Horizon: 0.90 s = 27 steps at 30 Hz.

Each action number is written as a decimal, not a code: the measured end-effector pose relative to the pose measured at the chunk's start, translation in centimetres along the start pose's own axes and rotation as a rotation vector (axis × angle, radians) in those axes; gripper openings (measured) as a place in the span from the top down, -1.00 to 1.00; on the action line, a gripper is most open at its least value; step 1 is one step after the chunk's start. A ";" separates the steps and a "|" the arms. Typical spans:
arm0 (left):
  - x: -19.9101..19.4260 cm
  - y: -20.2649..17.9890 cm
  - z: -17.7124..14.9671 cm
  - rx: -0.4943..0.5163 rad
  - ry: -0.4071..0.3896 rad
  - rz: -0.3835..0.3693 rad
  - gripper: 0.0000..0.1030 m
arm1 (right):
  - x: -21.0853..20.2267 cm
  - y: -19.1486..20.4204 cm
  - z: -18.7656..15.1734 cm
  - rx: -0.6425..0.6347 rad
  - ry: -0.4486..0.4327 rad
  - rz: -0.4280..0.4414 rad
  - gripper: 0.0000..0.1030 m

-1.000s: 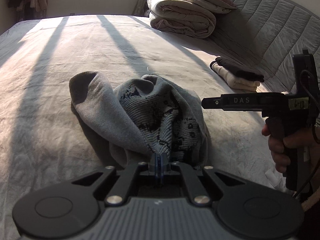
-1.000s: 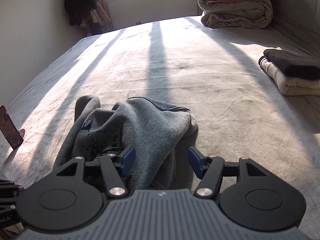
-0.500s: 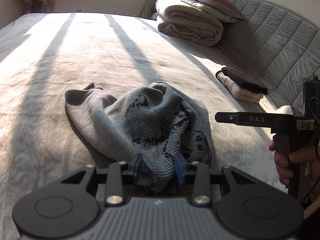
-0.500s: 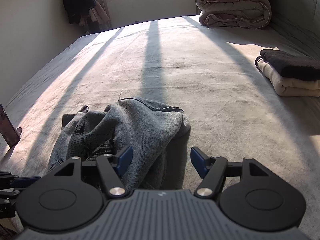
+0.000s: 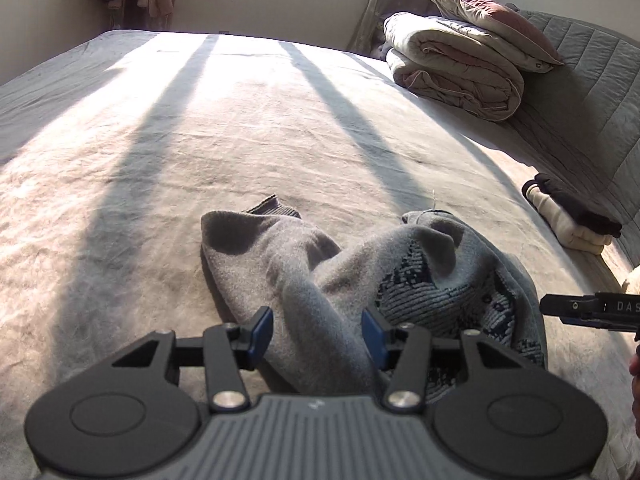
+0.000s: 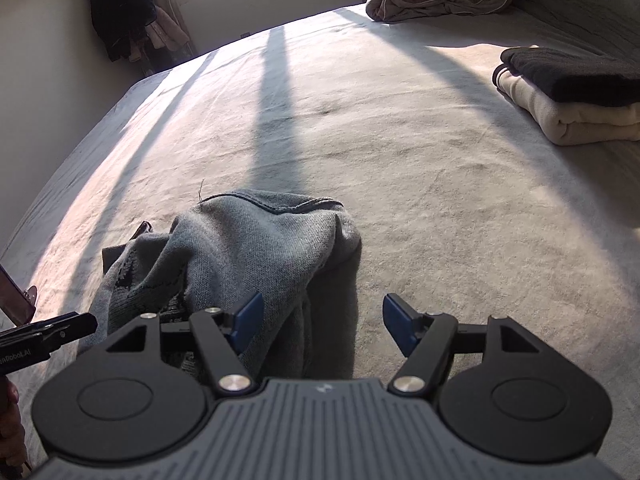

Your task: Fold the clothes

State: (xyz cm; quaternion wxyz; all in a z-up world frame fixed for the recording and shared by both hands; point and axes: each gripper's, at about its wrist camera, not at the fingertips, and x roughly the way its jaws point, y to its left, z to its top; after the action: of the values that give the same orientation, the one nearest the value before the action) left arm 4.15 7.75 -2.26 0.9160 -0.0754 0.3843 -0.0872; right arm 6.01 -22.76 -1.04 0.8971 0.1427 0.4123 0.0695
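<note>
Letting left gripper (image 5: 318, 334) jaws finish opening off the grey sweater (image 5: 372, 280) fold, then regrasping a hem at twelve o'clock, right gripper (image 6: 323, 324) jaws apart, empty.

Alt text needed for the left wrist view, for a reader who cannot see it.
A crumpled grey sweater lies on a sunlit bed, a fold of it between the opening jaws of the left gripper. Folded clothes and a rolled duvet sit to the right.

One crumpled grey knitted sweater (image 5: 360, 280) near; two folded garments stacked far right, black (image 6: 572, 74) over cream (image 6: 568, 120); one rolled beige quilt (image 5: 452, 76); one mauve pillow (image 5: 492, 20); two black grippers.
</note>
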 end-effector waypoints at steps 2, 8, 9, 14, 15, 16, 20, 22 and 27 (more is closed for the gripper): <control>1.0 0.8 0.2 -0.022 -0.012 0.021 0.03 | 0.4 -0.1 0.1 0.017 0.006 0.005 -0.36; 4.0 2.7 0.6 -0.109 0.007 0.058 0.04 | 1.2 -0.1 0.2 0.023 0.026 0.009 -0.36; 4.4 2.9 0.6 -0.117 0.007 0.054 0.06 | 1.3 -0.2 0.2 0.024 0.033 0.013 -0.36; 5.1 2.9 0.8 -0.113 -0.004 0.034 0.74 | 2.0 -0.3 0.2 0.020 0.057 0.022 -0.36; 5.0 2.8 0.8 -0.114 -0.006 0.027 0.82 | 2.1 -0.3 0.2 0.016 0.059 0.021 -0.36; 4.9 2.8 0.9 -0.115 -0.008 0.020 0.84 | 2.1 -0.3 0.2 0.013 0.061 0.020 -0.36; 3.2 2.4 0.7 -0.119 -0.032 -0.001 0.88 | 2.0 -0.1 0.2 0.003 0.060 0.016 -0.36; 2.1 2.2 0.6 -0.115 -0.039 -0.017 0.88 | 1.7 0.1 0.2 -0.005 0.050 0.012 -0.36; -0.9 2.0 -0.2 -0.106 -0.031 -0.046 0.90 | 0.8 0.6 0.1 -0.018 0.029 0.017 -0.36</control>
State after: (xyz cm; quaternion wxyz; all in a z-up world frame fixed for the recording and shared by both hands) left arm 3.57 9.93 -2.20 0.9144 -0.1337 0.3722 -0.0866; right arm 6.63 -22.05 -1.34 0.8917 0.1372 0.4233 0.0827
